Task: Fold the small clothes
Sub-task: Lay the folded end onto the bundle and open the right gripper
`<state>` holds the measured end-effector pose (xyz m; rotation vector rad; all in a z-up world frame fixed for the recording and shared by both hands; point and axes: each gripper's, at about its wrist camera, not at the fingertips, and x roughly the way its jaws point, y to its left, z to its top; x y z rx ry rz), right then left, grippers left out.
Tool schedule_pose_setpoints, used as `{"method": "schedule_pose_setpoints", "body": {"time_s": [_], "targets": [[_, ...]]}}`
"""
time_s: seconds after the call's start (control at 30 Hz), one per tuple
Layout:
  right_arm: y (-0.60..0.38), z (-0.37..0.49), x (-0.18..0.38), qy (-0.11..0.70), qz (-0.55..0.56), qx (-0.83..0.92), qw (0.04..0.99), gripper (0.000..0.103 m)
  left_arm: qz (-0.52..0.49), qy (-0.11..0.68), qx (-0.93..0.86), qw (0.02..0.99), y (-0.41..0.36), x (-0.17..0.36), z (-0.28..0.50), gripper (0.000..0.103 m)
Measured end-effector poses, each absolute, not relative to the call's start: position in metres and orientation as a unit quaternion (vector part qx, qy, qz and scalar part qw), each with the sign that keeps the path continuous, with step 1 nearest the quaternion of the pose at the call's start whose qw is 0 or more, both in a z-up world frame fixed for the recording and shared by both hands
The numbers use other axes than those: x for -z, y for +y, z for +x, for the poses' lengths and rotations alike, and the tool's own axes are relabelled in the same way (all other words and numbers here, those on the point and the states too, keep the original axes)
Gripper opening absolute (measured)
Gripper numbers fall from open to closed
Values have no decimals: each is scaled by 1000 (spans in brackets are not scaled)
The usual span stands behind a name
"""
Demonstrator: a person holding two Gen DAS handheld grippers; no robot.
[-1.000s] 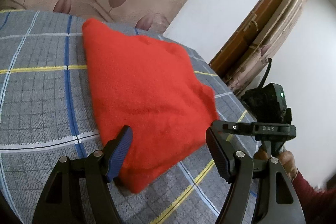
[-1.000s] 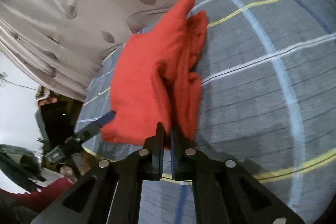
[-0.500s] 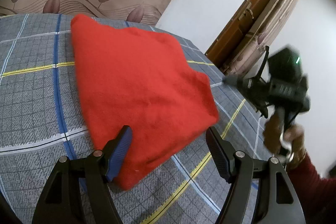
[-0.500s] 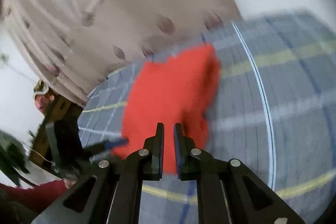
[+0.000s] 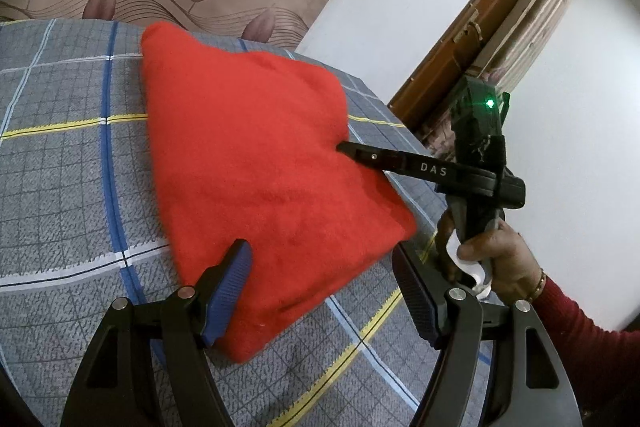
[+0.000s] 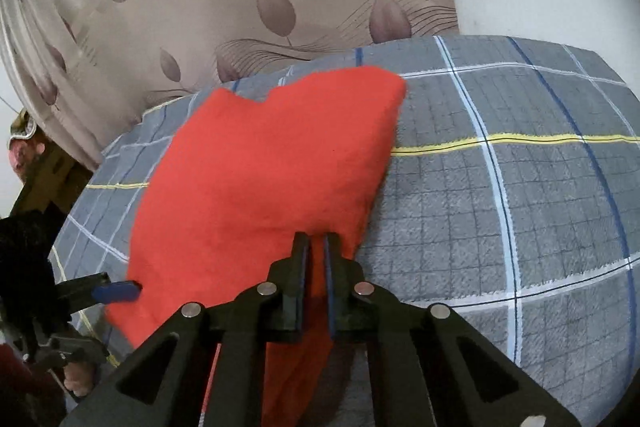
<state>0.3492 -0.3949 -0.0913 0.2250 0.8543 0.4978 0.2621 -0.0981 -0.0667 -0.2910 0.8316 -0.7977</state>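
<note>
Since earlier frame, right gripper [image 6: 316, 247] swings back to red garment [image 6: 260, 179], jaws nearly together, pinching near edge fold. Garment lies folded on checked bedcover [image 6: 500, 195]; fold looks far along. Left gripper [image 5: 320, 291] spread wide, straddling garment corner, not gripping. Cloth under right jaws hidden; layers unclear.

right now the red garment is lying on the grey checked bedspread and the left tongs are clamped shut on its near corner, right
Not quite. The red garment does lie on the grey checked bedspread, but the left tongs are open, not clamped: the left wrist view shows the fingers spread wide either side of the near corner. It is the right tongs that are shut on the garment's edge, as the right wrist view shows.
</note>
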Motion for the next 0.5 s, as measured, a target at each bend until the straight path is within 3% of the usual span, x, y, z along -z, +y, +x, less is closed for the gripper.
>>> {"method": "schedule_pose_setpoints", "body": {"time_s": [0.5], "targets": [[-393,410,62,384,93,-213,894,19,-139,391,376,828,-100,68,263,73]]}}
